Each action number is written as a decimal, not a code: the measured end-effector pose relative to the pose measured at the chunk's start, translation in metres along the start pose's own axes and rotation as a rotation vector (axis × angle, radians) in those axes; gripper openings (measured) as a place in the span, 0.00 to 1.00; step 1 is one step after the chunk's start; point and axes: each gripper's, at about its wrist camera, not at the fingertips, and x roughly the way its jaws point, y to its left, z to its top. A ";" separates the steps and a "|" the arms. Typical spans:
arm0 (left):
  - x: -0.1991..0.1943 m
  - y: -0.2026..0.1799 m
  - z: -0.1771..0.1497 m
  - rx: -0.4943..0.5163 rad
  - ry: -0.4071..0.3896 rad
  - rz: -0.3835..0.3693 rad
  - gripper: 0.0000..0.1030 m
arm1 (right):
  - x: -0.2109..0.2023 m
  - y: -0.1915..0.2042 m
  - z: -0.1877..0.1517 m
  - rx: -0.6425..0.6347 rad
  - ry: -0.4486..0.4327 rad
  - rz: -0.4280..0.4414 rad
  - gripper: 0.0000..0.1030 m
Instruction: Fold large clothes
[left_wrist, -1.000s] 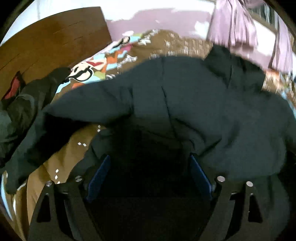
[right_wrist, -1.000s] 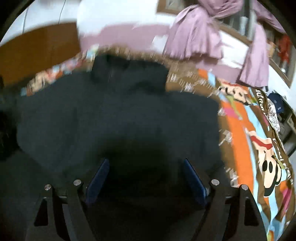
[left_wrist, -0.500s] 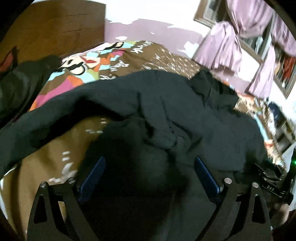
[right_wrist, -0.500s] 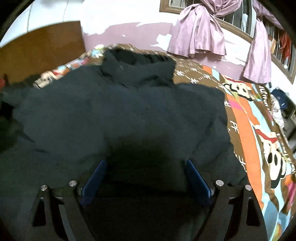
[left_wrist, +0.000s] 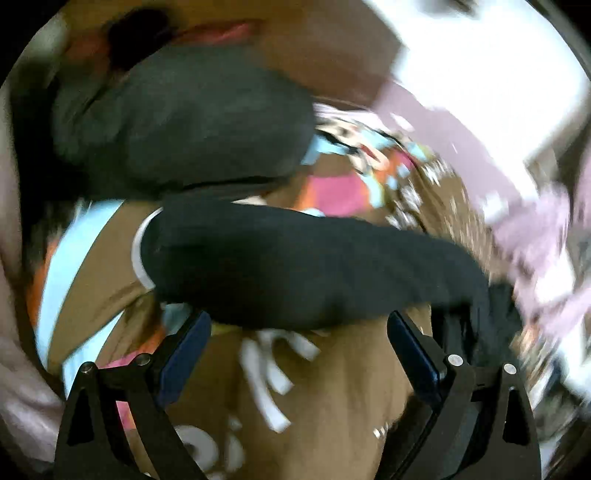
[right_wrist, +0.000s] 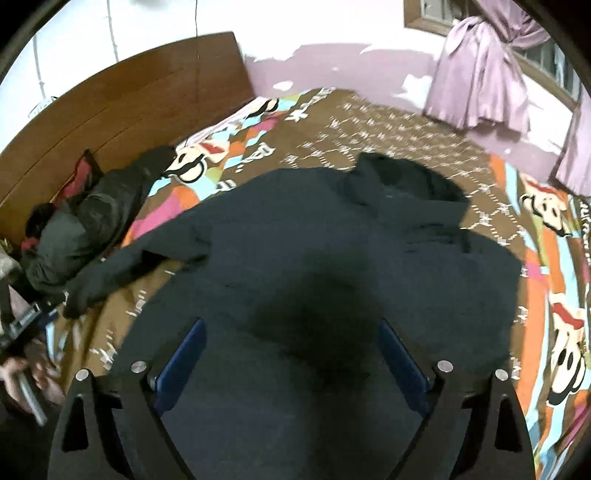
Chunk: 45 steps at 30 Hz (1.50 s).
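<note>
Hovering spread and empty over the dark hoodie (right_wrist: 369, 266) on the bed (right_wrist: 406, 122), right gripper (right_wrist: 291, 350); left gripper (left_wrist: 297, 332), fingers likewise apart, faces its sleeve (left_wrist: 295, 266).

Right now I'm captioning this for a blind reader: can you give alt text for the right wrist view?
A large dark jacket lies spread on a brown cartoon-print bedspread, with the open right gripper over its lower part. Another dark garment is bunched near the wooden headboard, and purple curtains hang behind.
</note>
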 end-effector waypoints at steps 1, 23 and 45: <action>0.003 0.017 0.004 -0.069 0.013 -0.024 0.91 | 0.007 0.010 0.005 0.001 0.015 -0.002 0.90; 0.037 0.136 0.016 -0.588 0.056 -0.259 0.25 | 0.176 0.021 0.017 0.088 -0.012 -0.164 0.90; -0.110 -0.067 -0.044 0.284 -0.493 -0.404 0.14 | 0.075 0.000 0.010 0.031 -0.019 -0.072 0.97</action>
